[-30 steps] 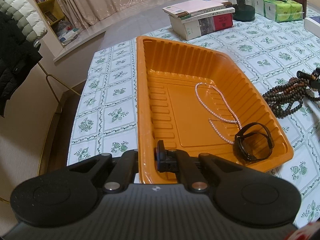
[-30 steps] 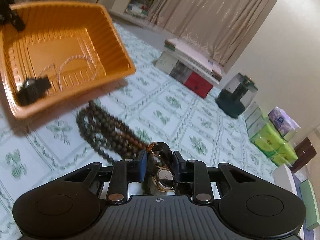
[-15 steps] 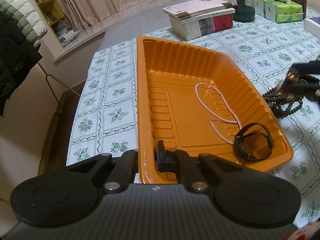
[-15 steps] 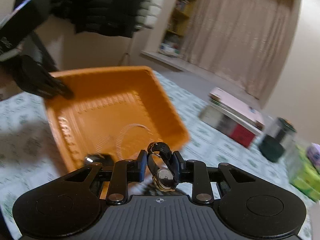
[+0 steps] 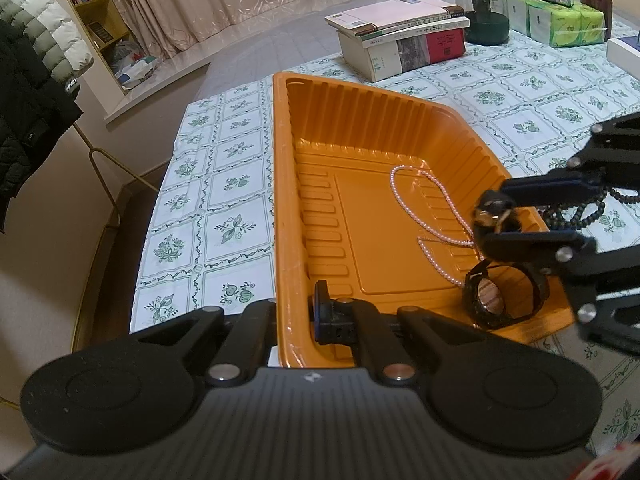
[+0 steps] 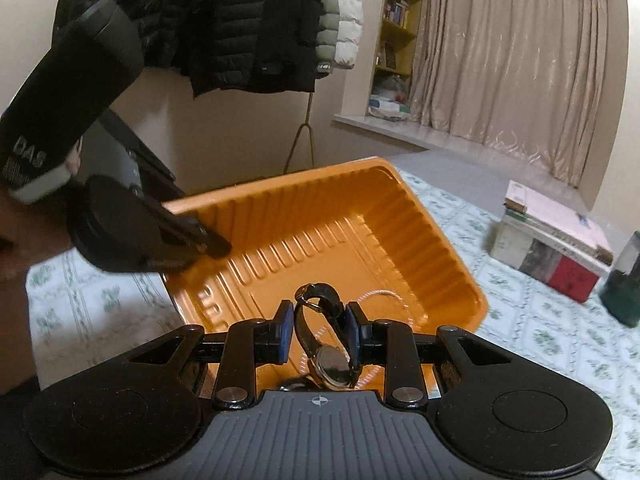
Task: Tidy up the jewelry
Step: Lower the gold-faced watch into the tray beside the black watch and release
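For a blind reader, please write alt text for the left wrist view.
The left gripper pinches the near rim of an orange tray on a table. The right gripper carries a watch over the tray, above a pearl necklace and a black watch.

Beige curtains [image 6: 516, 52], wooden bookshelf [image 5: 86, 12], coats [image 6: 248, 20] on rack
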Demonstrator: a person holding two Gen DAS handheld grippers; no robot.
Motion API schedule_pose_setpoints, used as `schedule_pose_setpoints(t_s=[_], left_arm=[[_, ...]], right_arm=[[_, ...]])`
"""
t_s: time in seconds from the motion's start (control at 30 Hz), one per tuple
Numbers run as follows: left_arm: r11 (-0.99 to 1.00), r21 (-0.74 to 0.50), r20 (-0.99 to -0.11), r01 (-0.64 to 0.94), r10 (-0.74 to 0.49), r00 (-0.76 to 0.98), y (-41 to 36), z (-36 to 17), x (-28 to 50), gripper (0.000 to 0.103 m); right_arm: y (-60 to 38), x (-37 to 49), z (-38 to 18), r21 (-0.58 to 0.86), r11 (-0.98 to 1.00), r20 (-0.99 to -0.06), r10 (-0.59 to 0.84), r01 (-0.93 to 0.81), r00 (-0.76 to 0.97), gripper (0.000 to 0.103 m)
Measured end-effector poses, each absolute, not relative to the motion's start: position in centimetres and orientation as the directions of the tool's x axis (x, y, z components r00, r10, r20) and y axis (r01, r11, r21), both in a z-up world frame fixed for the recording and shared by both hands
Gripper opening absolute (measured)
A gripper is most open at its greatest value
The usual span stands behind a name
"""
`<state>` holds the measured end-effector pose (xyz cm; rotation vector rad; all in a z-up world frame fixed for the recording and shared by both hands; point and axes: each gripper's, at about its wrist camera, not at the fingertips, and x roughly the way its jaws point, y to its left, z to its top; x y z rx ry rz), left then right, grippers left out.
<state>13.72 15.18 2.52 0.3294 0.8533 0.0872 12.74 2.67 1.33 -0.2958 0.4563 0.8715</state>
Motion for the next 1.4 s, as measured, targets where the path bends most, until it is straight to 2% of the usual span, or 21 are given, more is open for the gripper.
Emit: schedule_pose_setpoints(t_s=[0.53,0.6,0.67,0.7,0.8,1.4], left_arm=[[0.948,0.315,-0.726,0.055,0.203,0.657,15.3,2.4,13.7,0.003],[0.948,0.312,-0.728,0.057,0.2,0.655,15.3,2.4,13.8,0.003],[0.947,0.317,-0.729,0.057,0.204,0.654,15.3,2.3,13.7,0.003],[0.947,0.316,-0.731,0.056,0.205,0.651,15.3,2.1,13.7,0.003],[0.95,0.308,-0.732,0.053,0.201,0.651,15.5,2.1,13.7,0.003],[0.947,0.316,-0.731,0.064,0.199,0.653,15.5,2.0,13.4,0.003]], right_arm=[[3.6,13.2,0.9,0.044,0.587,-0.505,0.712,-0.809,0.488,0.029],[3.5,13.4,0.7,0.07,0.58,-0.511,0.72,-0.811,0.47,0.035],[3.1,13.2,0.8,0.069,0.599,-0.495,0.715,-0.798,0.494,0.058],[2.7,13.1,0.8,0.068,0.609,-0.488,0.711,-0.79,0.506,0.06],[1.1,13.1,0.8,0.078,0.649,-0.483,0.689,-0.757,0.541,0.061],[-11.6,11.5,-1.5,0.115,0.863,-0.582,0.46,-0.492,0.671,0.061]])
